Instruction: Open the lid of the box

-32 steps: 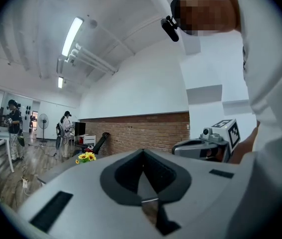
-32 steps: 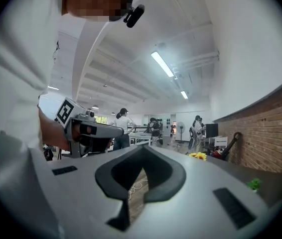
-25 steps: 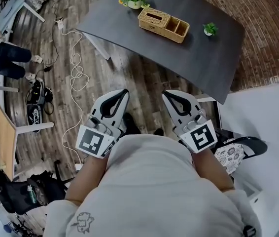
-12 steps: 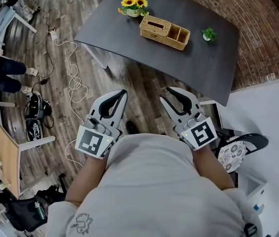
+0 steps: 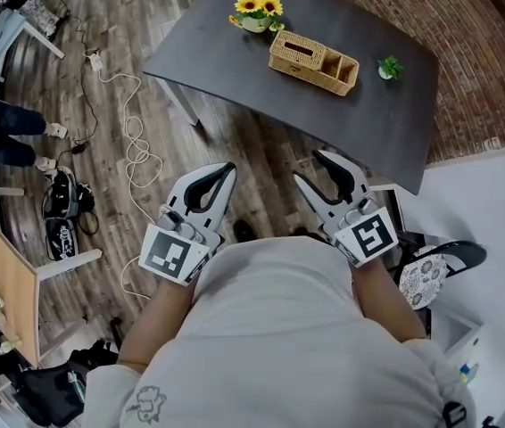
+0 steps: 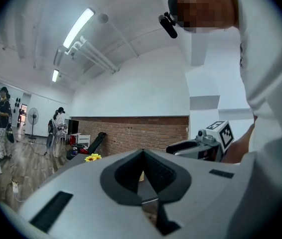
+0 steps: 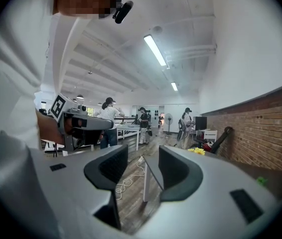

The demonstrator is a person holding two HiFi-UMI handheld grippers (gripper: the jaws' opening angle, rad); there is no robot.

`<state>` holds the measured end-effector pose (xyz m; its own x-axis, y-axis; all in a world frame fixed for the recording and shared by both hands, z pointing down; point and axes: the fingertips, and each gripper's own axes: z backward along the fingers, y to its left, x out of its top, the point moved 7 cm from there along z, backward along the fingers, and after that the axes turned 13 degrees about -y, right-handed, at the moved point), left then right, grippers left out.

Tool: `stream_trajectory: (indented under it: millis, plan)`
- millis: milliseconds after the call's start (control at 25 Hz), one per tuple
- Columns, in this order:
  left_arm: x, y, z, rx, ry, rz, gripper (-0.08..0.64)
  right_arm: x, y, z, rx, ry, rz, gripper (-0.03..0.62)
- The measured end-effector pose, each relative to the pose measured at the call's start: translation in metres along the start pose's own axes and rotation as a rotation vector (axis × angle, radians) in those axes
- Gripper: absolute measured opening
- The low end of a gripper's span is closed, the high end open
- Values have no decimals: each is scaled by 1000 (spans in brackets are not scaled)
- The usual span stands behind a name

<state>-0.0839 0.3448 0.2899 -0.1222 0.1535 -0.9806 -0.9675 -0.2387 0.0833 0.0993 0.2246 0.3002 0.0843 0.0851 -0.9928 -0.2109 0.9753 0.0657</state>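
Wood floor (image 5: 261, 150), brick wall (image 6: 131, 133), dark table (image 5: 235, 52).

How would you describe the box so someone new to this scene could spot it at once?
Look at the dark grey table at the top of the head view. Three things stand in a row on it: sunflowers, the box, and a small green plant. The box is the middle one, the only tan woven piece, with a slotted lid and open compartments.

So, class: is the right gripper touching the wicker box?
Apart. The head view shows bare tabletop between the right gripper and the wicker box; its jaws have just been opening, with nothing between them.
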Motion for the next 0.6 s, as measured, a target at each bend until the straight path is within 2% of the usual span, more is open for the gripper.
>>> stream_trajectory:
  millis: [360, 600]
  plan:
    - [-11, 14, -15, 20, -1, 19, 11, -14, -20, -15, 29, 21, -33, 216]
    - [-17, 24, -48, 56, 12, 7, 11, -26, -62, -30, 76, 23, -53, 216]
